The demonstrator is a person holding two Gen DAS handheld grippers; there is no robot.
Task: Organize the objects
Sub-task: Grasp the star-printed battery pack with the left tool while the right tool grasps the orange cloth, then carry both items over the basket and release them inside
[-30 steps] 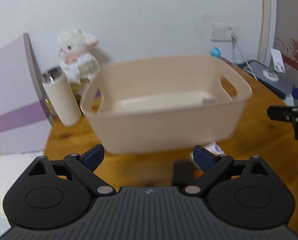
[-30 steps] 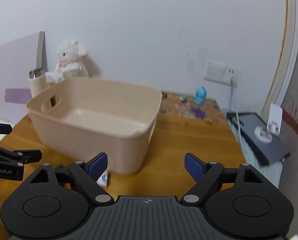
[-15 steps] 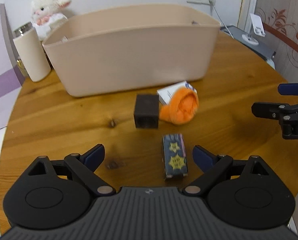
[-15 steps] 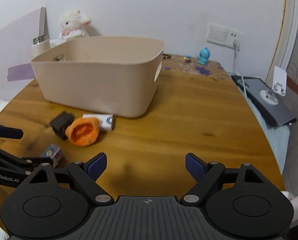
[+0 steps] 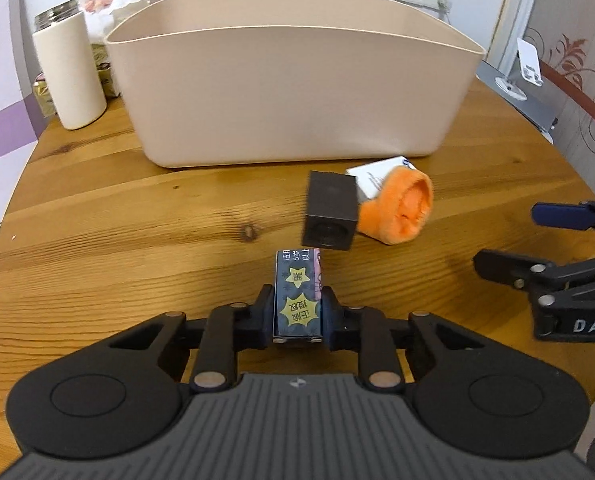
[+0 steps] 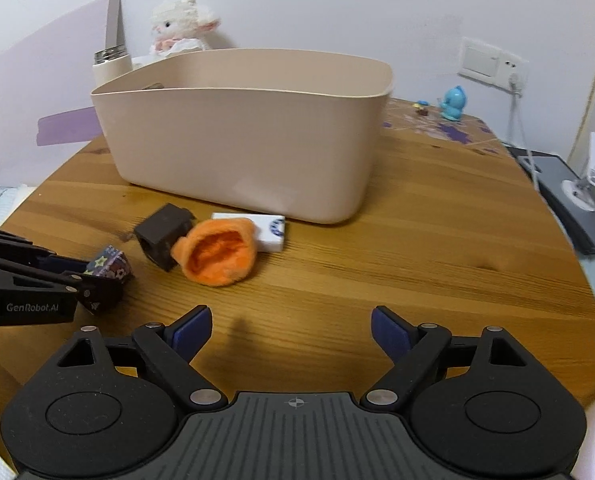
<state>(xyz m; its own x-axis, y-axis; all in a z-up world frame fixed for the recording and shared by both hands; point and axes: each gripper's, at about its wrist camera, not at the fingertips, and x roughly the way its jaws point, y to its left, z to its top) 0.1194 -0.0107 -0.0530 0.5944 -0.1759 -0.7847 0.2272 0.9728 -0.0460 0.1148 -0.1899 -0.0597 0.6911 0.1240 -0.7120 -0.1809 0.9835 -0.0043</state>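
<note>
1. Wooden desk (image 5: 97, 216) before us carries a beige bin (image 5: 293, 76), a black cube (image 5: 329, 216), an orange sock (image 5: 401, 212) and a white box (image 6: 271, 230).
2. Our left tool (image 5: 297, 312) is clamped on the star-printed box (image 5: 297, 296), near the cube.
3. Our right tool (image 6: 291, 330) stands wide apart, holding nothing.

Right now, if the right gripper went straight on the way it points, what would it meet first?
Probably bare table first: the open right gripper aims just right of the orange plush piece. Beyond stands the beige bin. Depth is unclear.
</note>
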